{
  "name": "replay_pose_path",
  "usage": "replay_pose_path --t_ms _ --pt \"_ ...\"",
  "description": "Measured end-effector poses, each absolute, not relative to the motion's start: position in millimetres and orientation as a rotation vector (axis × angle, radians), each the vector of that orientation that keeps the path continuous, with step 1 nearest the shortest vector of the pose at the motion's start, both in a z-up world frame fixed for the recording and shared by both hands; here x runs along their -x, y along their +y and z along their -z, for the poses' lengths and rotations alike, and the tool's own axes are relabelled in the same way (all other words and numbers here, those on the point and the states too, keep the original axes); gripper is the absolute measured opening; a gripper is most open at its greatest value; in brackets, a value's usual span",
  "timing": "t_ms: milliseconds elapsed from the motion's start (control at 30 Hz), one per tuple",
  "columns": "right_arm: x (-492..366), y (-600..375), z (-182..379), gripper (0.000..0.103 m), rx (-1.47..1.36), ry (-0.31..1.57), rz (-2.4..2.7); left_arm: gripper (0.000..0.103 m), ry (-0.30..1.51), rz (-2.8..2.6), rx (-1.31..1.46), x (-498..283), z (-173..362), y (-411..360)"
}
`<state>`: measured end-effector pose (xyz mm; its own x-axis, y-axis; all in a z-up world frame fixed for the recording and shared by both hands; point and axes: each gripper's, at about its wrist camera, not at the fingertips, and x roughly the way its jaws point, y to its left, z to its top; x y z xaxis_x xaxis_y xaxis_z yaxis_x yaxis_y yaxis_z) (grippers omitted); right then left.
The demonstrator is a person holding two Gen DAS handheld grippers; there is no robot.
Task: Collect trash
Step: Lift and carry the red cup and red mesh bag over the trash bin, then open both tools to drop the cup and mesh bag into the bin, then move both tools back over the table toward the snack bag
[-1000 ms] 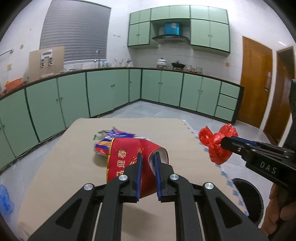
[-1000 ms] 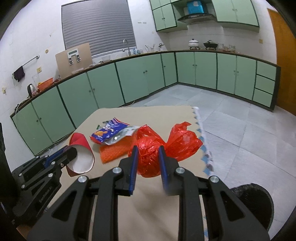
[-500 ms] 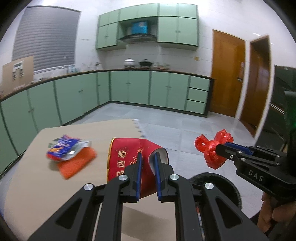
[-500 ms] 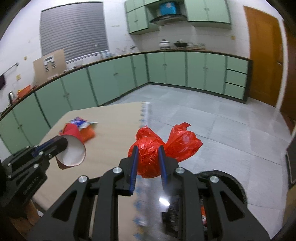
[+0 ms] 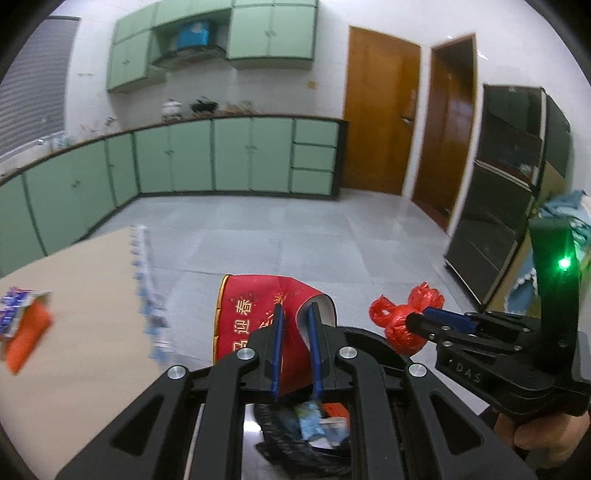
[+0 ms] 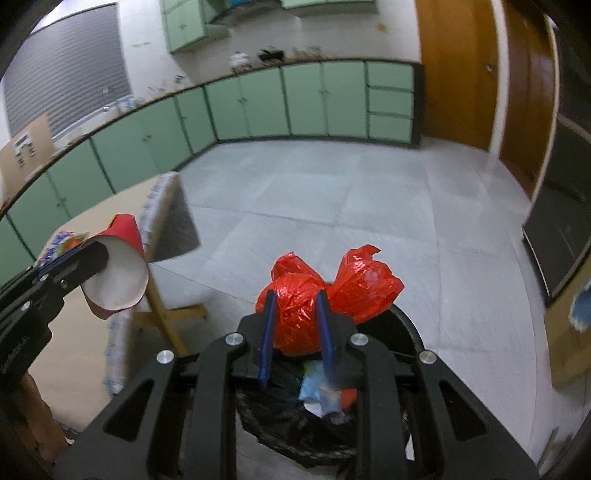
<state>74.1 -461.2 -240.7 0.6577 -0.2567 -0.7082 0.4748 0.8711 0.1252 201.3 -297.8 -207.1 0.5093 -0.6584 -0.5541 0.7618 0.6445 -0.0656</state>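
With the left gripper (image 5: pixel 294 345) pinching the red paper cup (image 5: pixel 258 321) and the right gripper (image 6: pixel 295 332) clamped on the red plastic bag (image 6: pixel 325 291) above the trash bin (image 6: pixel 406 328), an off-centre release could drop either beside it

A home kitchen, seen from two handheld cameras. Pale green base cabinets (image 5: pixel 236 155) run in an L along two white walls under a dark worktop, with a drawer stack (image 5: pixel 314 158) at the end of the run. Matching wall cabinets (image 5: pixel 269 29) flank a range hood (image 5: pixel 188 55), and a pot (image 5: pixel 170 107) and a dark pan (image 5: pixel 202 105) stand on the worktop below it. A shuttered window (image 6: pixel 70 77) sits above the long side. Two brown wooden doors (image 5: pixel 380 114) open off the far wall, beside a tall black cabinet (image 5: pixel 517 192). The floor (image 6: pixel 332 192) is large grey tiles. A black-lined trash bin (image 6: pixel 291 417) holding scraps stands beside a cloth-covered counter (image 5: pixel 74 314).
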Motion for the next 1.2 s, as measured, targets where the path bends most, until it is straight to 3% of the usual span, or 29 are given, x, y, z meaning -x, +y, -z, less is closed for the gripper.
replay_pose_path --t_ms 233,300,533,767,1200 --pt "-76 -493 273 0.02 -0.382 0.806 0.466 0.013 0.669 0.929 -0.248 -197 255 -356" --pt "-81 -498 280 0.027 -0.4 0.829 0.475 0.014 0.71 0.935 -0.27 -199 269 -368" --pt "-79 -510 281 0.031 -0.432 0.818 0.49 0.018 0.77 0.931 -0.315 -198 301 -382" --pt "-77 -510 285 0.038 -0.429 0.837 0.479 0.019 0.763 0.913 -0.302 -201 298 -377" --pt "-76 -508 282 0.038 -0.425 0.829 0.475 0.021 0.748 0.883 -0.288 -208 290 -366"
